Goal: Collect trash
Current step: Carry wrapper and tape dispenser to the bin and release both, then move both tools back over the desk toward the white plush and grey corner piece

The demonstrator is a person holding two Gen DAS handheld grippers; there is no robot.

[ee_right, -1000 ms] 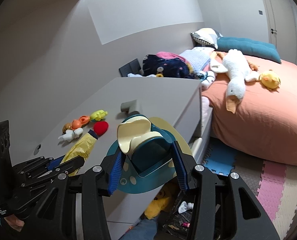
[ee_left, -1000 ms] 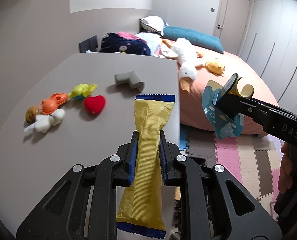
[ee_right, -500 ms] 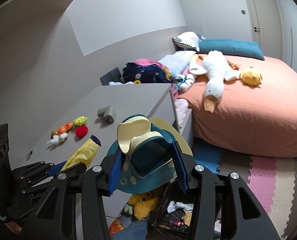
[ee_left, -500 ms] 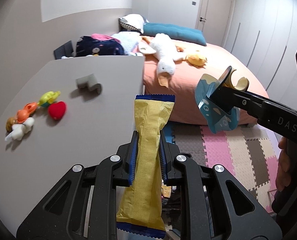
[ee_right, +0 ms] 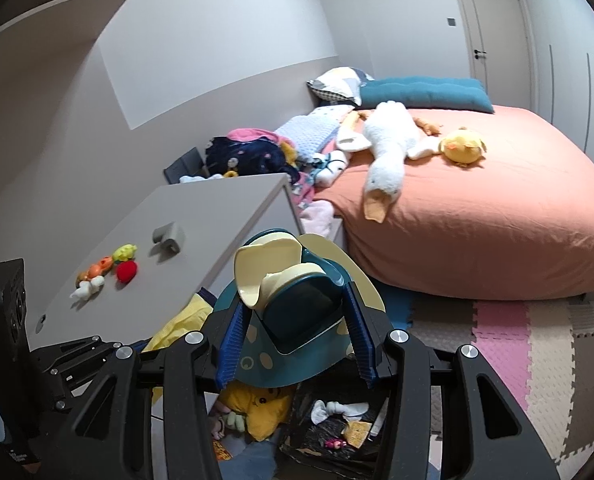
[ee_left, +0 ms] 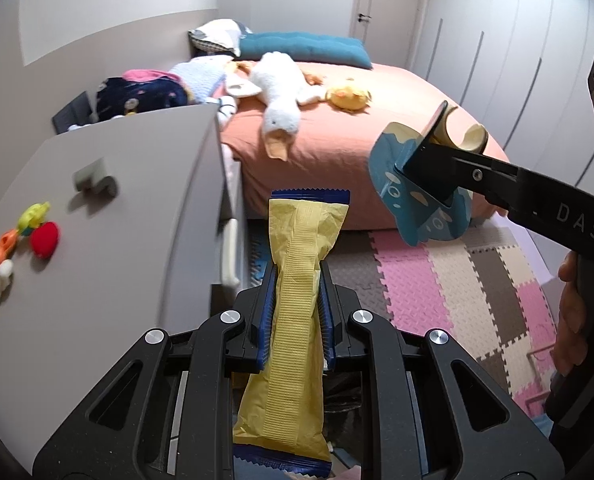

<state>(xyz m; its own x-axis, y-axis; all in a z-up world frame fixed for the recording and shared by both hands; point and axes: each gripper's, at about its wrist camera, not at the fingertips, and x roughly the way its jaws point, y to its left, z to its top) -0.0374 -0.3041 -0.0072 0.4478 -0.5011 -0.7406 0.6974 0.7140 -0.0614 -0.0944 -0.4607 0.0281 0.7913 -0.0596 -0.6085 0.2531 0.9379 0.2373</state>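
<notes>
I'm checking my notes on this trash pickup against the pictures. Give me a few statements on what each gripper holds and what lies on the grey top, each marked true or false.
1. The left gripper is shut on a yellow wrapper. True.
2. The right gripper is empty. False: its jaws clamp a teal paper cup.
3. A red heart toy lies on the grey top. True.
4. The white goose plush lies on the floor mats. False: it lies on the orange bed.
5. A black-lined bin with scraps shows below the right gripper. True.
</notes>
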